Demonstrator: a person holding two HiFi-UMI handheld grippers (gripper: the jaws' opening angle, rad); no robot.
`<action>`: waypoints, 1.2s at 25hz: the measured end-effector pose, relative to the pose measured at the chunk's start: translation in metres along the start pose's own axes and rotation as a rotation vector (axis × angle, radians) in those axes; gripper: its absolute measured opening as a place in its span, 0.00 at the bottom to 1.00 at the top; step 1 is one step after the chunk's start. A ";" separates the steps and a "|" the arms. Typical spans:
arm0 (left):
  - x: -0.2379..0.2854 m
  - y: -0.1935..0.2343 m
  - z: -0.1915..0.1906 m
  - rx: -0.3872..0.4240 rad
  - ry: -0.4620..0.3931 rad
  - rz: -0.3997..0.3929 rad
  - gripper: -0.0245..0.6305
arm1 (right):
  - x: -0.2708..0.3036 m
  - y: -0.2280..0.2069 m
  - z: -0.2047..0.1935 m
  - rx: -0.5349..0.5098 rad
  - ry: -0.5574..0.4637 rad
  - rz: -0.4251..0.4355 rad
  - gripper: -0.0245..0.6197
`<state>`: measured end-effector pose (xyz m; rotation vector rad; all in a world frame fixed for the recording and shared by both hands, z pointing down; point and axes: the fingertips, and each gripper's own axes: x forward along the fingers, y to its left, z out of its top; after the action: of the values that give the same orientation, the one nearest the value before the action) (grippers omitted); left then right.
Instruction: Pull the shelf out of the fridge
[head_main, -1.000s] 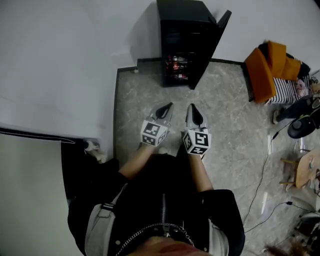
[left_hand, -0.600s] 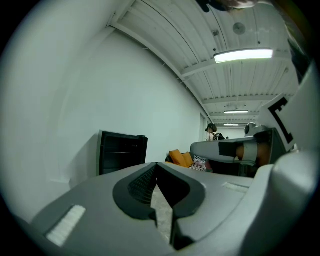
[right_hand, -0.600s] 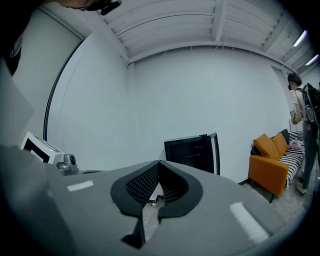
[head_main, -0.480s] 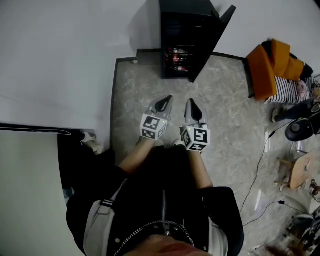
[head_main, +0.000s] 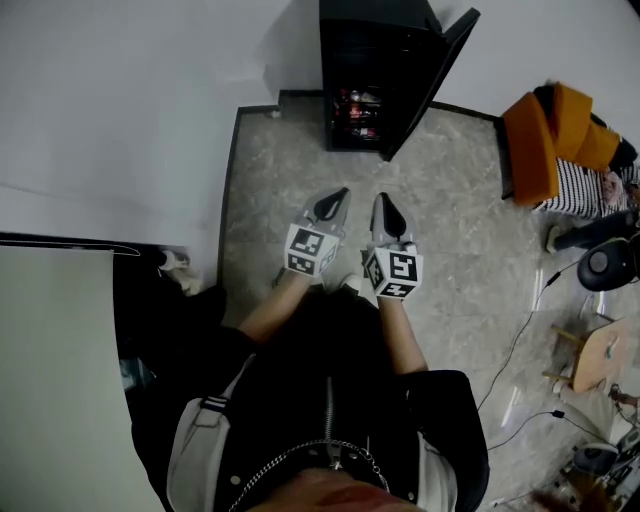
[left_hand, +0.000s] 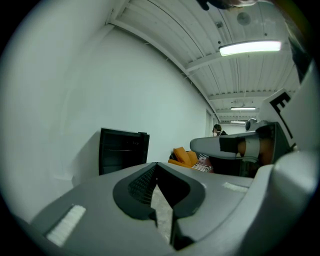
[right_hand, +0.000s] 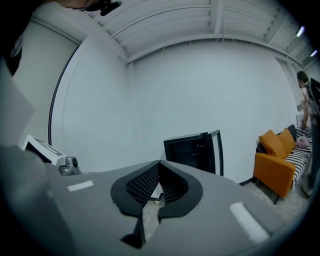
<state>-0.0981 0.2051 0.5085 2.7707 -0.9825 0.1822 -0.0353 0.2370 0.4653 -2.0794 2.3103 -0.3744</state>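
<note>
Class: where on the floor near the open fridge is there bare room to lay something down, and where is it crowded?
Bare: the floor straight before the fridge, and the strip between its door and the orange sofa. Crowded: the right side, with cables and a stool.

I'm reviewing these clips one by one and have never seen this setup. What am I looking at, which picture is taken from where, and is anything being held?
There is no robot here. A person stands on a marbled floor holding a hand tool with tongs in each hand. The head view looks down from a camera on their head. In it the left tongs and right tongs point toward a black fridge some way ahead, whose door stands open. The two gripper views come from cameras riding on each tool, looking along its tongs. Both pairs are shut and empty. An orange sofa stands to the right.
</note>
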 end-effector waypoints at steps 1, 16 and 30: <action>0.001 -0.003 -0.001 0.001 0.002 0.007 0.04 | -0.001 -0.002 -0.001 0.000 0.001 0.009 0.02; 0.020 -0.028 -0.005 0.021 0.017 0.089 0.04 | -0.006 -0.033 -0.004 0.008 0.014 0.102 0.02; 0.096 -0.004 0.004 0.001 0.010 0.061 0.04 | 0.047 -0.083 0.003 0.006 0.029 0.073 0.02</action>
<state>-0.0208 0.1486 0.5213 2.7393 -1.0655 0.2058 0.0412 0.1828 0.4849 -1.9935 2.3898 -0.4123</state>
